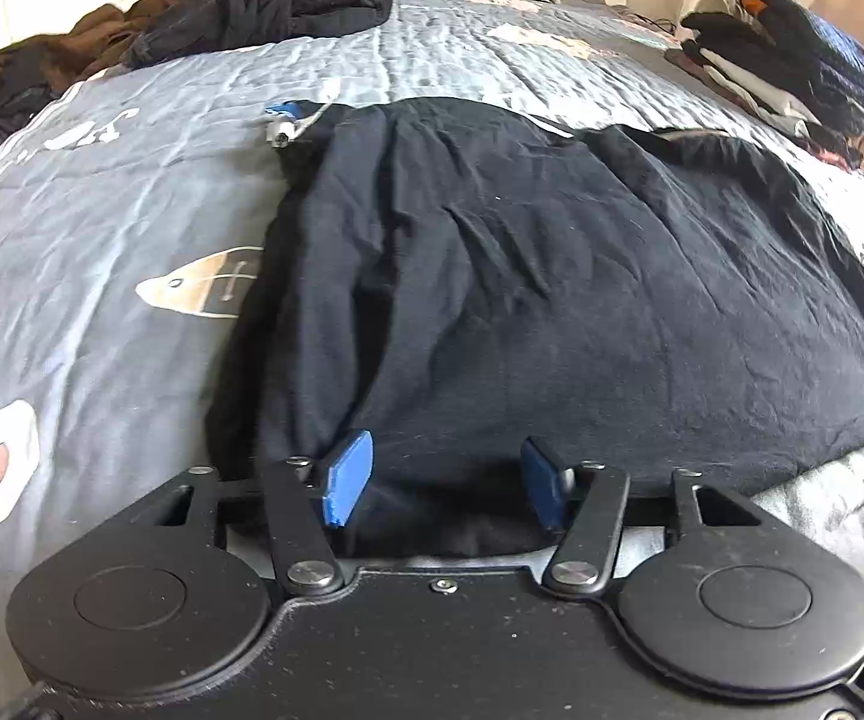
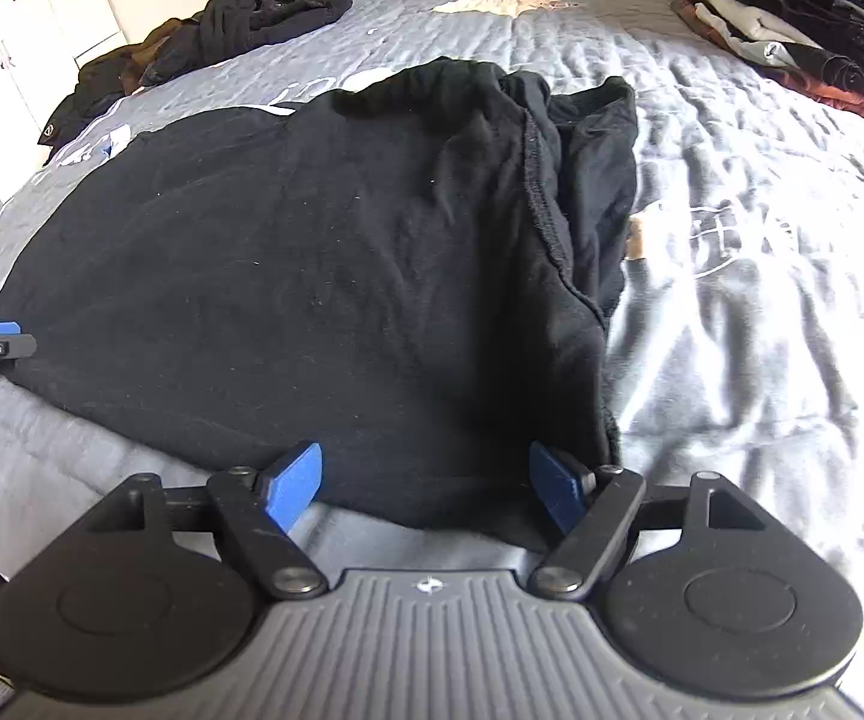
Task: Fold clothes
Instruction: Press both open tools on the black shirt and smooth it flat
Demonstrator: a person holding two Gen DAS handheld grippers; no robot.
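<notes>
Both the left tool (image 1: pixel 441 483) and the right tool (image 2: pixel 426 492) stand released over the near hem of the black shirt (image 1: pixel 552 276), which lies spread on the bed (image 1: pixel 102 192); light, limp and easily bunched, it is best pinched at its hem corners; no containers in sight.

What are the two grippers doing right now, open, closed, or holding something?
Left gripper: open, pads apart over the near hem of the black garment, nothing pinched.
Right gripper: open, straddling the garment's near edge, nothing held.
</notes>
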